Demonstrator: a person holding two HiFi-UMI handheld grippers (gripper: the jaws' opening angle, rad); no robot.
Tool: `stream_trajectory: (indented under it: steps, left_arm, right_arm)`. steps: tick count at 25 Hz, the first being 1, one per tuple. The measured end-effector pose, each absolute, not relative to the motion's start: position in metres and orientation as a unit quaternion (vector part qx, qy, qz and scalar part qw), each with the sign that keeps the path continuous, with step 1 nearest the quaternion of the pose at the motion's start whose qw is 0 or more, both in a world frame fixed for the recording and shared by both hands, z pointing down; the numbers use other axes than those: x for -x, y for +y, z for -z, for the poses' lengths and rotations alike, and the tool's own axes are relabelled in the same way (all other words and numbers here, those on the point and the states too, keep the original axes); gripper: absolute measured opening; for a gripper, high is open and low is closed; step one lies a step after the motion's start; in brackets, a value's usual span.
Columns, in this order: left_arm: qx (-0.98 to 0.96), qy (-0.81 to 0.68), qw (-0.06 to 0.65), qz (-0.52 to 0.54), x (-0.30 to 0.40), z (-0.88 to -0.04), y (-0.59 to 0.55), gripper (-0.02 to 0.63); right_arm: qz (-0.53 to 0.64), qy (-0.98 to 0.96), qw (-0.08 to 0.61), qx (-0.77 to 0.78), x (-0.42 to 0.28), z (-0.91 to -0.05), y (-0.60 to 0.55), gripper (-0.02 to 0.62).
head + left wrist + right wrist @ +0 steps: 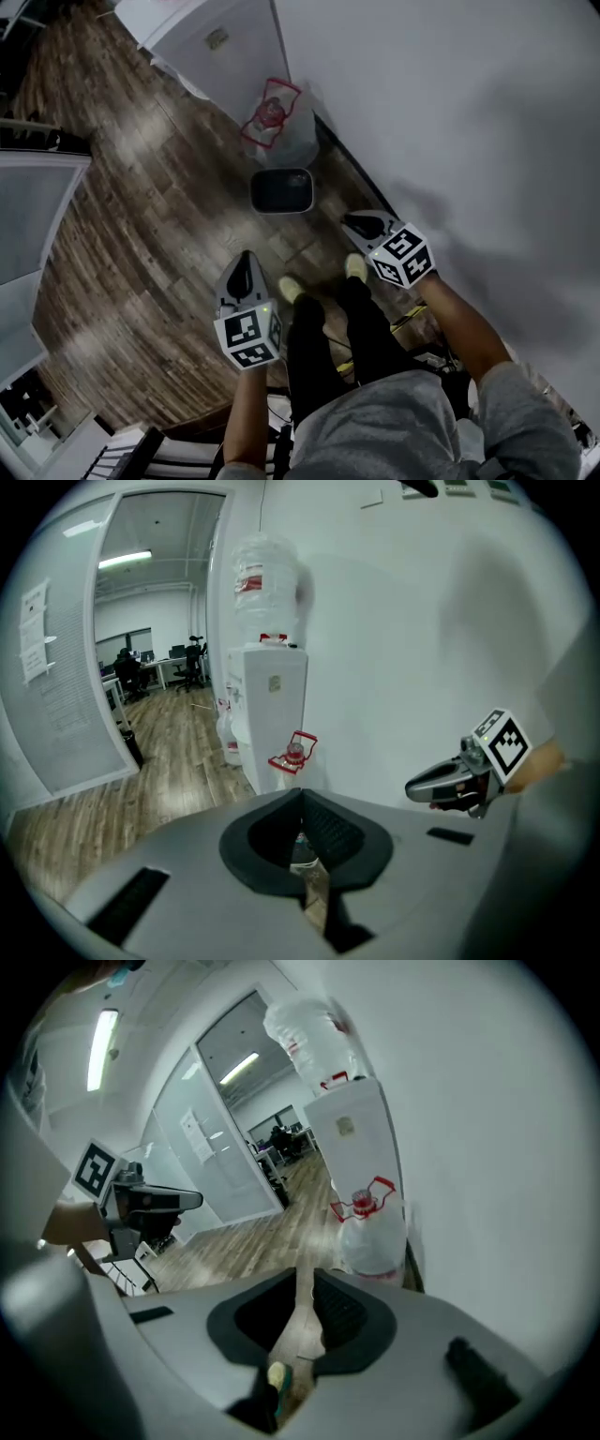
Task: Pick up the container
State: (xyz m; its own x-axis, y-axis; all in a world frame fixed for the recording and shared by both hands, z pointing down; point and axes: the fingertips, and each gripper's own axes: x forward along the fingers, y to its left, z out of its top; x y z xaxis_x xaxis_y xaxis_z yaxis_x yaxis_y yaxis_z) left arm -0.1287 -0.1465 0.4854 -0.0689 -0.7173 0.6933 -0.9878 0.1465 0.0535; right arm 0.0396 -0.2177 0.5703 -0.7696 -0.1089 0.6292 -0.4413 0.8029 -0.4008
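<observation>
- The container (281,190), dark with a pale rim, sits on the wood floor (141,206) at the foot of the white wall (450,112).
- It lies ahead of the person's 2 shoes (291,288), with floor planks between them.
- Just behind it stands a clear jug (277,117) with a red handle. Whether the 2 touch I cannot tell.
- Past the jug, a white water dispenser (220,42) stands against the same wall.
- A glass partition (28,216) runs along the far side of the floor, well apart from the container.
- The left gripper (247,256) hangs above the floor, short of the container. Its jaws are pressed together at the tips, with nothing between them.
- The right gripper (351,222) hangs close to the wall, beside the container and apart from it. Its jaws are all but together, with a thin slit between them and nothing in it.
</observation>
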Motion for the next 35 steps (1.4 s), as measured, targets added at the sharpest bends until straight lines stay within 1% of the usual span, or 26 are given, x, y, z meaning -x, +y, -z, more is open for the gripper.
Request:
stream_trajectory:
  steps: [1,2,4,7,10,13,17,23,26,28,31,35]
  left_arm:
    - [-0.611,-0.696,0.303,-0.225,0.128,-0.505,-0.142,0.014]
    - [-0.608,-0.697,0.307,-0.224,0.127,-0.525,-0.136,0.014]
    - [-0.603,-0.697,0.313,-0.229,0.130,-0.567,-0.125,0.014]
    - [-0.602,-0.699,0.306,-0.235,0.141,-0.629,-0.126,0.014]
    - [-0.600,-0.700,0.310,-0.233,0.150,-0.690,-0.117,0.014]
    - [-0.598,-0.702,0.306,-0.236,0.161,-0.760,-0.117,0.014]
    - [-0.602,-0.706,0.290,-0.234,0.171,-0.852,-0.124,0.014]
    - [-0.605,-0.719,0.280,-0.197,0.205,-0.953,-0.164,0.014]
    - [-0.599,-0.726,0.261,-0.214,0.213,-0.990,-0.174,0.014]
    - [-0.599,-0.726,0.266,-0.209,0.217,-1.005,-0.179,0.014]
    - [-0.591,-0.735,0.278,-0.181,0.226,-1.009,-0.183,0.014]
    - [-0.590,-0.740,0.266,-0.183,0.229,-1.005,-0.185,0.014]
  right_arm:
    - [-0.288,-0.894,0.305,-0.155,-0.041,-0.592,-0.213,0.060]
    - [-0.303,-0.888,0.309,-0.156,-0.043,-0.614,-0.207,0.105]
    - [-0.331,-0.874,0.312,-0.168,-0.047,-0.655,-0.197,0.124]
    - [-0.362,-0.860,0.299,-0.200,-0.048,-0.710,-0.201,0.130]
    - [-0.377,-0.857,0.290,-0.200,-0.040,-0.764,-0.192,0.132]
    - [-0.382,-0.856,0.296,-0.187,-0.032,-0.841,-0.189,0.133]
    - [-0.393,-0.854,0.283,-0.190,-0.032,-0.948,-0.197,0.133]
    - [-0.427,-0.846,0.260,-0.188,-0.020,-1.086,-0.221,0.141]
    - [-0.458,-0.835,0.248,-0.178,-0.013,-1.142,-0.226,0.147]
    - [-0.485,-0.827,0.229,-0.166,-0.004,-1.169,-0.229,0.152]
    - [-0.521,-0.816,0.198,-0.151,0.010,-1.194,-0.231,0.166]
    - [-0.557,-0.803,0.171,-0.127,0.028,-1.207,-0.227,0.173]
